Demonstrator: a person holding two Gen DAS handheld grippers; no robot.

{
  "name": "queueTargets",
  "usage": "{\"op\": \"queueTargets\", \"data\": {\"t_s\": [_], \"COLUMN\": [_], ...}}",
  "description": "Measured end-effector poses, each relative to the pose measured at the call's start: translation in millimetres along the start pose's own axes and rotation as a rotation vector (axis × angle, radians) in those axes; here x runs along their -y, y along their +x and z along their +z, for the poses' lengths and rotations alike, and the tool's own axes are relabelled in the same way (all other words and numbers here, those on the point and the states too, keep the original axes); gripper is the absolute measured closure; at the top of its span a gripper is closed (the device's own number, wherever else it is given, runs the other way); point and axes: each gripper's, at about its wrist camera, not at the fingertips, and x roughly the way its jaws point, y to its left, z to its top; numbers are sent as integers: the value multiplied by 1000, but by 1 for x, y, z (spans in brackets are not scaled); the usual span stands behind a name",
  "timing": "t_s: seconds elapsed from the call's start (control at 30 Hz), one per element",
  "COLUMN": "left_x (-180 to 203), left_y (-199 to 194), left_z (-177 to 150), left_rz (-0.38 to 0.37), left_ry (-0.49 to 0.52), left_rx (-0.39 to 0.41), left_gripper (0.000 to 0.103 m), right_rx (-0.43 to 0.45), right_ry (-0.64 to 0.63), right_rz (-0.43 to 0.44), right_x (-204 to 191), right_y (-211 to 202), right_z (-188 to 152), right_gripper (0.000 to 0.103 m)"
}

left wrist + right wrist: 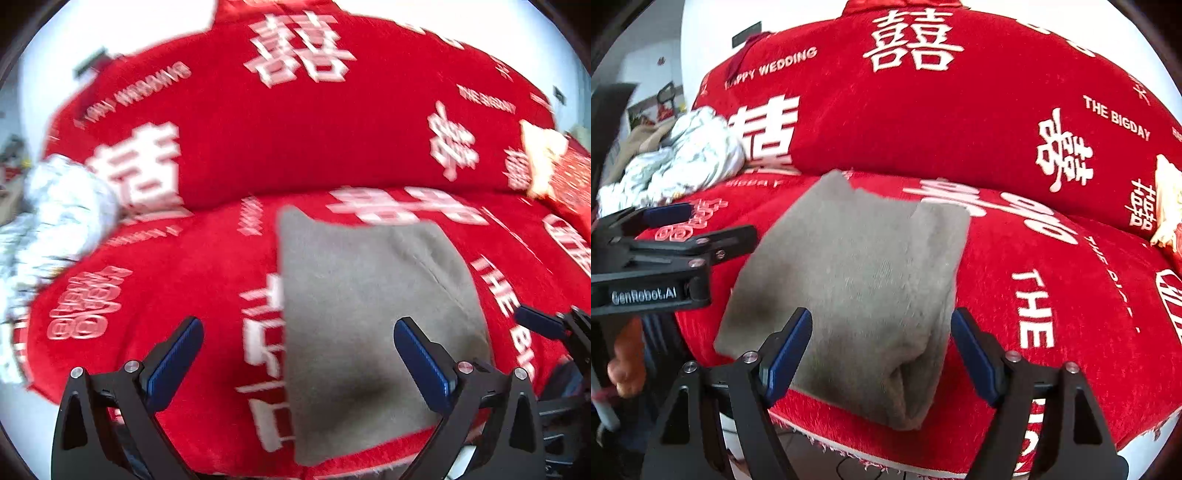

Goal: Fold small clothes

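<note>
Both claws spread wide and empty over a grey garment that looks already folded.

The left gripper point(298, 354) gapes at its widest, nothing between its pads; the right gripper point(882, 347) stands wide too, the grey folded cloth point(857, 280) lying on the red cushion point(1071, 332) beyond its tips, untouched. The fold looks finished, though blur in the left view leaves the edges uncertain. At ten o'clock a crumpled white pile point(683, 155) probably waits its turn. No basket or other container shows.
</note>
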Motion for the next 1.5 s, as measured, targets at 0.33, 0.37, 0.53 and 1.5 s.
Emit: {"op": "queueTargets", "data": {"t_s": [0.33, 0.37, 0.53, 1.5], "left_x": [8, 8, 7, 11], "left_y": [-32, -34, -42, -42], "left_z": [-1, -2, -3, -15], "left_rz": [-3, -8, -12, -9], "left_ry": [-7, -10, -28, -13], "left_rx": [45, 43, 50, 29], "left_gripper": [0, 0, 0, 0], "right_rx": [17, 19, 17, -4], "right_ry": [40, 38, 48, 17], "right_rz": [-33, -38, -37, -52], "right_x": [1, 1, 0, -12], "right_y": [-16, -18, -24, -24], "right_z": [9, 10, 12, 7], "right_gripper": [22, 22, 22, 22]}}
